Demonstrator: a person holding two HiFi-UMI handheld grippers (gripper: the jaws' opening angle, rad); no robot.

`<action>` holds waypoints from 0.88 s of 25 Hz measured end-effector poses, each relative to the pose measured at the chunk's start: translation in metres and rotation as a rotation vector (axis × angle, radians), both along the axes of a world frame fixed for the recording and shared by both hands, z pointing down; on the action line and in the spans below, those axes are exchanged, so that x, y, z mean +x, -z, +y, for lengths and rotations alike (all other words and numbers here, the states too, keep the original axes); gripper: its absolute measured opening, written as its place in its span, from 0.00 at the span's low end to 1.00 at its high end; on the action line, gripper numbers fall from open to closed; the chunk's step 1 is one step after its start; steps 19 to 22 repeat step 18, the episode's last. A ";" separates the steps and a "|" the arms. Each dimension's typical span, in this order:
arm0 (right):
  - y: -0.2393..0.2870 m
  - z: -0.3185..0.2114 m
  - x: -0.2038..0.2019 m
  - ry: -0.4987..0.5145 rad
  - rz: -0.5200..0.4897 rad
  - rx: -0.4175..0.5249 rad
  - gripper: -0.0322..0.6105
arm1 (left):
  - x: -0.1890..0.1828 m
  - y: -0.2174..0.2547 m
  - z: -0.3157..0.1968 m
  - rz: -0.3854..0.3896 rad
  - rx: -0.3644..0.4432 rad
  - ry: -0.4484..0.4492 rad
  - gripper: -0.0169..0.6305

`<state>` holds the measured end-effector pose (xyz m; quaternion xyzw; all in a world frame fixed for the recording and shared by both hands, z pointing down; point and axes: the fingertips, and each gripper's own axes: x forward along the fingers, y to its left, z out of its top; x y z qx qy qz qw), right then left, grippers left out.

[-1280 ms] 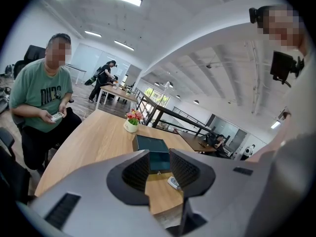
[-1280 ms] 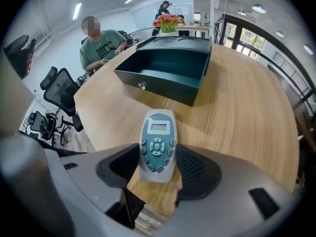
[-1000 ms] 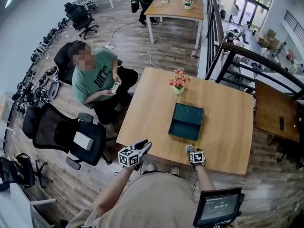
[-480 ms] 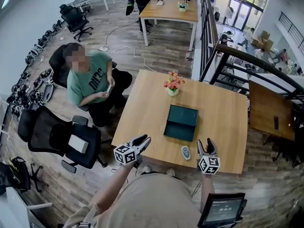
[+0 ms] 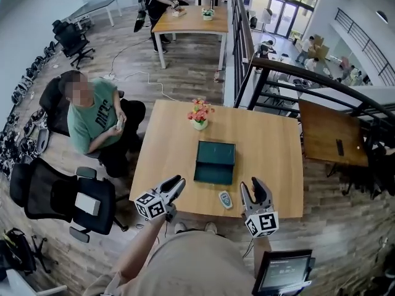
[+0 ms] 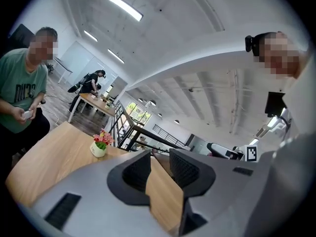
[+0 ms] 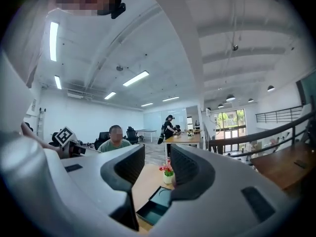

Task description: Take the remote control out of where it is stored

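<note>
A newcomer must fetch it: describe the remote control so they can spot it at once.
Find the square wooden table with the open dark green box at its middle. Between that box and the table's near edge lies the remote control: small, pale and oblong, the only flat loose item, unlike the box or the flower pot.

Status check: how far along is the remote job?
Done: the remote lies on the table, outside the open box.
In hand: nothing. The right tongs have just been closing with nothing between them. The left tongs are open and empty.
Left: apparently nothing for the task itself. The box is not yet closed, if that's wanted.
</note>
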<state>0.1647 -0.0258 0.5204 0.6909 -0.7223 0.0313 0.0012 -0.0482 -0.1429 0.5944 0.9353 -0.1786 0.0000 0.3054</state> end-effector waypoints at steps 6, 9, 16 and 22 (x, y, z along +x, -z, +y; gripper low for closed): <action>-0.003 0.015 0.008 -0.031 0.003 -0.027 0.31 | 0.013 0.003 0.011 0.003 -0.007 -0.041 0.20; -0.005 0.021 0.008 -0.045 -0.001 -0.029 0.31 | 0.011 -0.002 0.013 0.001 -0.016 -0.042 0.20; 0.001 0.036 0.016 -0.085 -0.010 -0.015 0.29 | 0.023 0.001 0.024 0.016 -0.011 -0.072 0.20; 0.001 0.039 0.015 -0.088 -0.009 -0.016 0.29 | 0.026 0.002 0.029 0.018 -0.009 -0.083 0.20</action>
